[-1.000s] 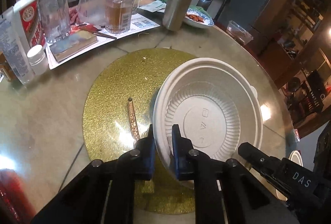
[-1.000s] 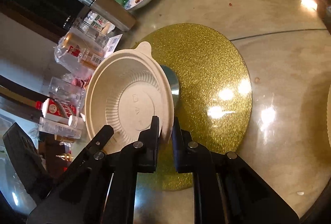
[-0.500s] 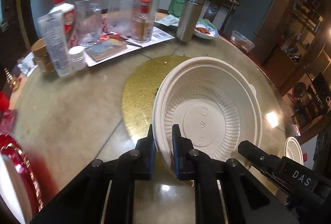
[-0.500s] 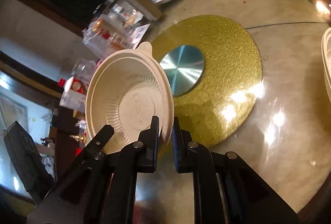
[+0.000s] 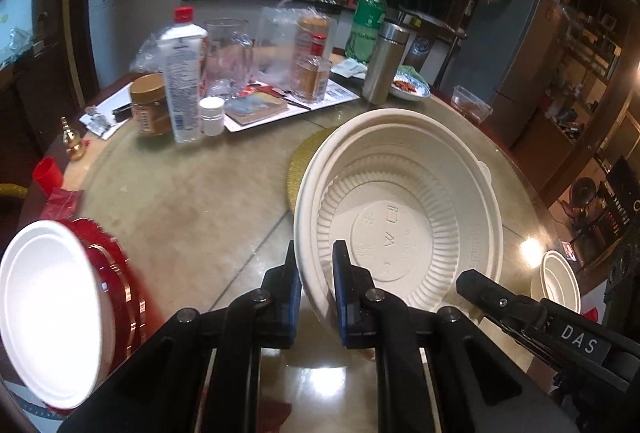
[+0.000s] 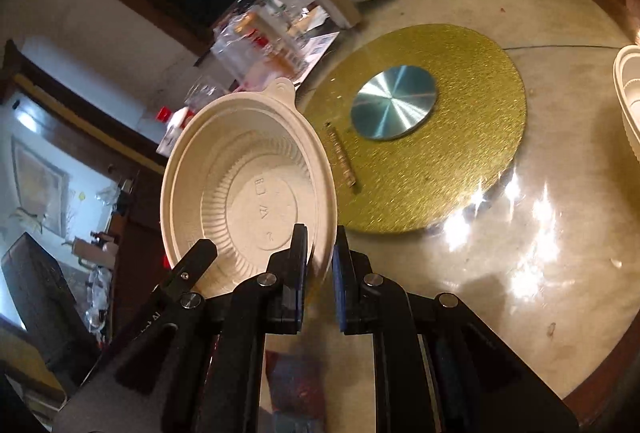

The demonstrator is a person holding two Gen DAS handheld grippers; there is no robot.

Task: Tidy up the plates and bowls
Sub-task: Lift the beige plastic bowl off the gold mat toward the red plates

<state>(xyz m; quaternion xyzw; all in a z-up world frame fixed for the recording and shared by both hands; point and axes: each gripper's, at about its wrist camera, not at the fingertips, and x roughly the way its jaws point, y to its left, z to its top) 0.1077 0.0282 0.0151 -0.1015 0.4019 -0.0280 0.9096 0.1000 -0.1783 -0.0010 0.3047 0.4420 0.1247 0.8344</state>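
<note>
Both grippers pinch the same cream disposable bowl point(image 5: 404, 229) by opposite sides of its rim, so the main risk is a mismatch between the two hands — if one pulls or twists apart from the other, the thin wall could buckle or slide out of a pinch and the bowl could drop onto the glass-topped table point(image 5: 192, 217). The left gripper point(image 5: 316, 293) is clamped on the rim at about 7 o'clock of the bowl in its own view, one pad inside the wall and one outside; the right gripper point(image 6: 320, 273) is clenched on the rim at about 5 o'clock in the right wrist view, again straddling the wall. The bowl is carried clear of the table, tipped so its ribbed inside faces the cameras, in front of the gold turntable point(image 6: 460, 169). A second hazard is judged to lie at 8 o'clock in the left wrist view, where a white plate point(image 5: 48, 313) rests on red plates point(image 5: 120, 285) close beside the left gripper; a sideways swing could knock that stack. A further stack of cream bowls point(image 6: 630, 93) sits at 3 o'clock in the right view, a likely place to nest this one — a tilted approach could jam it on their rim. Both grippers slope downward toward the tabletop, the right one rolled so the room looks slanted.
</note>
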